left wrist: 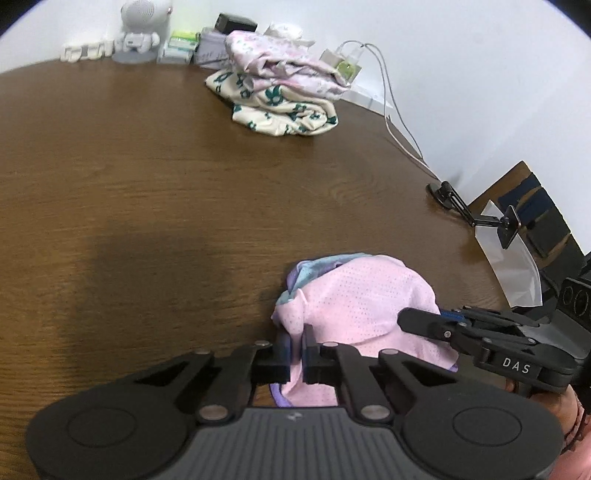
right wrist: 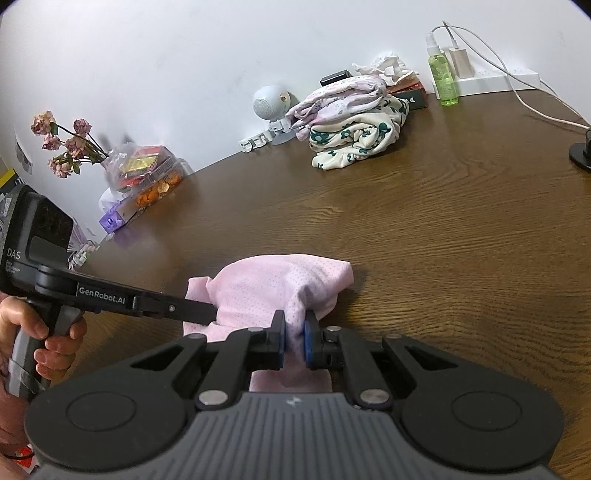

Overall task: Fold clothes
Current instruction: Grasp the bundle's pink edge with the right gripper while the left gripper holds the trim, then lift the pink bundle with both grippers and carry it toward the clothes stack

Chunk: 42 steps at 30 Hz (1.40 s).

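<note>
A pink mesh garment with a blue and lilac lining lies bunched on the brown wooden table near its front edge. My left gripper is shut on the garment's near left edge. My right gripper is shut on the garment at its near right side. In the left wrist view the right gripper comes in from the right with its tips on the cloth. In the right wrist view the left gripper reaches in from the left.
A pile of folded clothes, pink floral on cream with green flowers, sits at the table's far side. A small white robot figure, boxes, a green spray bottle, a power strip with cables, dried flowers and a black stand line the edges.
</note>
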### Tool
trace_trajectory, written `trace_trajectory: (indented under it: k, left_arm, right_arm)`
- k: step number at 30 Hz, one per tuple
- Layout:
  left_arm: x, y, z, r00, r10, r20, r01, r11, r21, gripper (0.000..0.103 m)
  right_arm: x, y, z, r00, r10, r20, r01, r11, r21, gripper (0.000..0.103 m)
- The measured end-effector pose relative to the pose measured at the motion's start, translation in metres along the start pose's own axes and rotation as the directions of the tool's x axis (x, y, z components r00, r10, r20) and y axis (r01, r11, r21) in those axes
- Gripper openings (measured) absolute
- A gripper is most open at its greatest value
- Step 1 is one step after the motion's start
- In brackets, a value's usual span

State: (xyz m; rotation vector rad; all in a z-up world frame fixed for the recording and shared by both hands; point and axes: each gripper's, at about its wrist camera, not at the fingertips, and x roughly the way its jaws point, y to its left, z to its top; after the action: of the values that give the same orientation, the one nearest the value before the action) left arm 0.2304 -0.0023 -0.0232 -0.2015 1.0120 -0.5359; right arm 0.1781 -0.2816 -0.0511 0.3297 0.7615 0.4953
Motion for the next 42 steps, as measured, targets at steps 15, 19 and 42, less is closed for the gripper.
trace_trajectory:
  k: [15, 19, 42]
  left_arm:
    - [-0.027, -0.018, 0.007, 0.998, 0.005, 0.061, -0.008, 0.999, 0.045, 0.003]
    - [-0.035, -0.019, 0.011, 0.997, 0.006, 0.081, -0.01, 0.999, 0.051, 0.003]
    - [-0.072, -0.012, 0.156, 0.965, 0.013, 0.26, -0.022, 0.999, 0.031, 0.003]
  right_arm:
    - [-0.02, 0.01, 0.012, 0.997, 0.033, 0.064, -0.035, 0.999, 0.031, 0.009]
    - [-0.025, 0.021, 0.021, 0.997, 0.026, 0.074, -0.028, 0.999, 0.019, 0.009]
    - [-0.017, 0.069, 0.17, 0.986, 0.003, 0.167, 0.009, 0.997, -0.074, 0.008]
